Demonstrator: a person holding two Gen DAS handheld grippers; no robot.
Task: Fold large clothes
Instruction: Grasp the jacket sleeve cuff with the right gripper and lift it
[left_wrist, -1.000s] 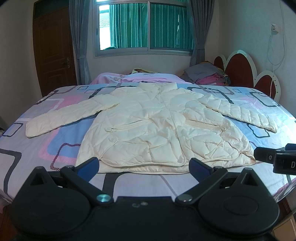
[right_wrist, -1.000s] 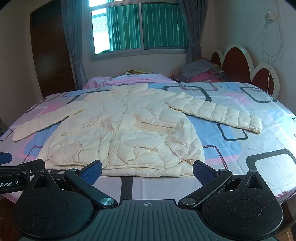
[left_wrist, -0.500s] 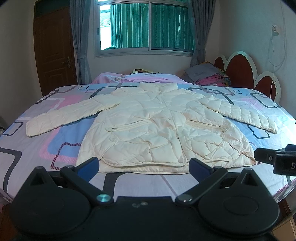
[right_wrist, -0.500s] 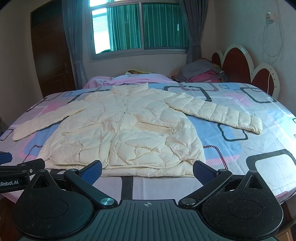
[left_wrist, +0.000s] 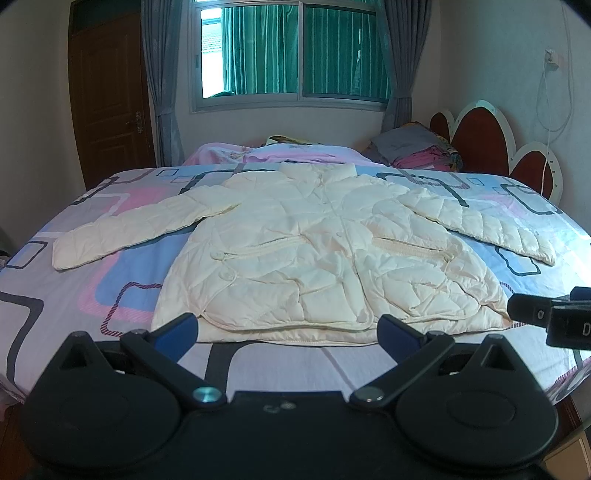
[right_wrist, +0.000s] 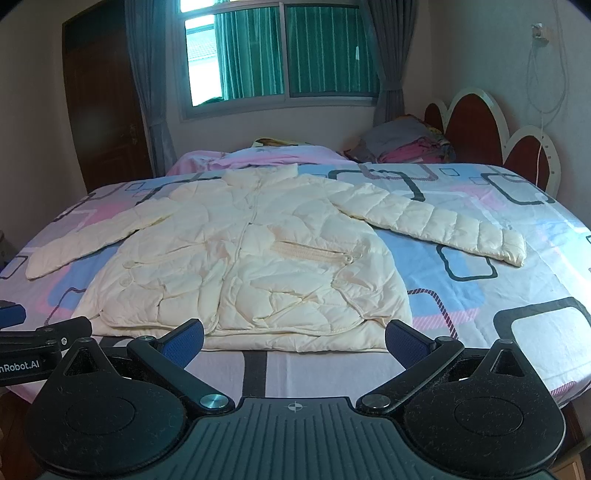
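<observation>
1 cream quilted puffer jacket (left_wrist: 325, 254) lies flat on the bed (left_wrist: 74, 291), front up, both sleeves spread out, collar twd the window (left_wrist: 295, 55). No containers in view. 2 grippers: left gripper (left_wrist: 288, 328) and right gripper (right_wrist: 294, 334), both w/ jaws wide apart, holding nothing. Jacket hem sits just beyond the jaws of each, not touching. Stack of folded bedding (right_wrist: 406, 146) by the headboard (right_wrist: 480, 125).

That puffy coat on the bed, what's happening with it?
Someone is about to fold it. The cream coat lies flat on the patterned bed, front up, both sleeves spread out. The left tool and right tool are both open, near the coat's bottom edge, holding nothing. No fold has been made yet.
</observation>
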